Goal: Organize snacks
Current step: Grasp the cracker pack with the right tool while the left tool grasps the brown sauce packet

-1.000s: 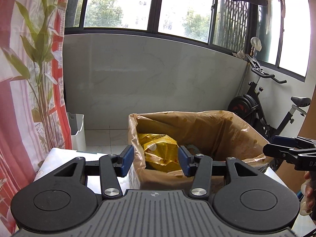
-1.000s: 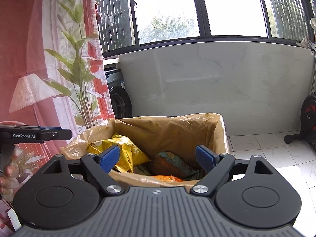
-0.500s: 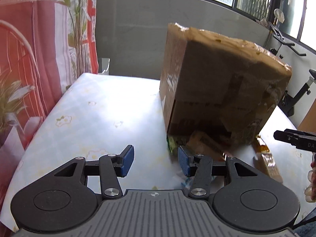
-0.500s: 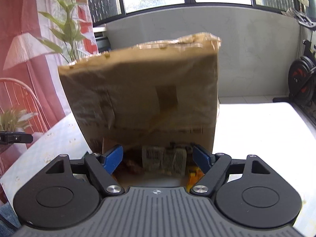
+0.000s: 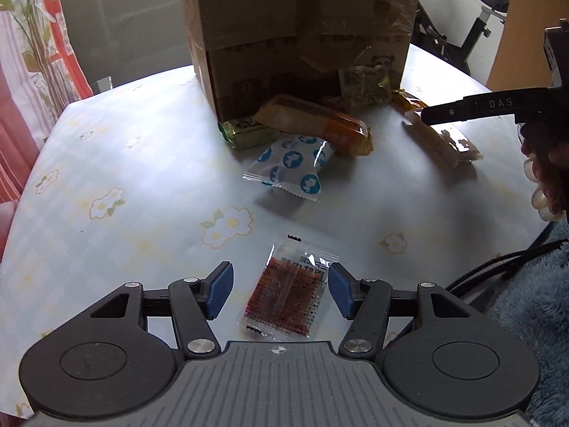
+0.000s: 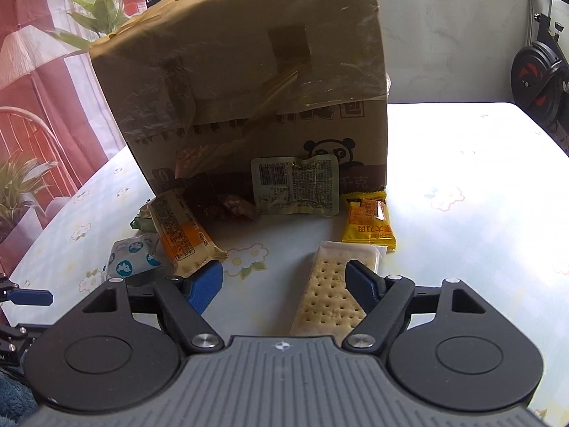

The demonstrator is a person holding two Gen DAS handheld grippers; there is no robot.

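Observation:
A brown cardboard box [image 5: 302, 32] stands on the table; it also shows in the right wrist view [image 6: 249, 82]. Several snack packets lie in front of it. My left gripper [image 5: 281, 290] is open over a clear packet with red contents [image 5: 286, 302]. A white-and-blue packet [image 5: 293, 163], an orange bar [image 5: 320, 124] and a green packet [image 5: 247, 131] lie further out. My right gripper [image 6: 284, 284] is open above a cracker pack [image 6: 334, 295], near a yellow packet [image 6: 368, 224] and a grey-green packet [image 6: 295, 185].
The table wears a pale floral cloth [image 5: 106, 185]. A red patterned curtain [image 6: 32, 82] hangs at the left. An exercise bike [image 6: 540, 71] stands at the right. A blue fuzzy cloth [image 5: 533, 302] lies at the table's near right edge.
Both grippers have tilted down from the box's open top to the table. The snacks in front of the box have come into view. Both grippers stay open.

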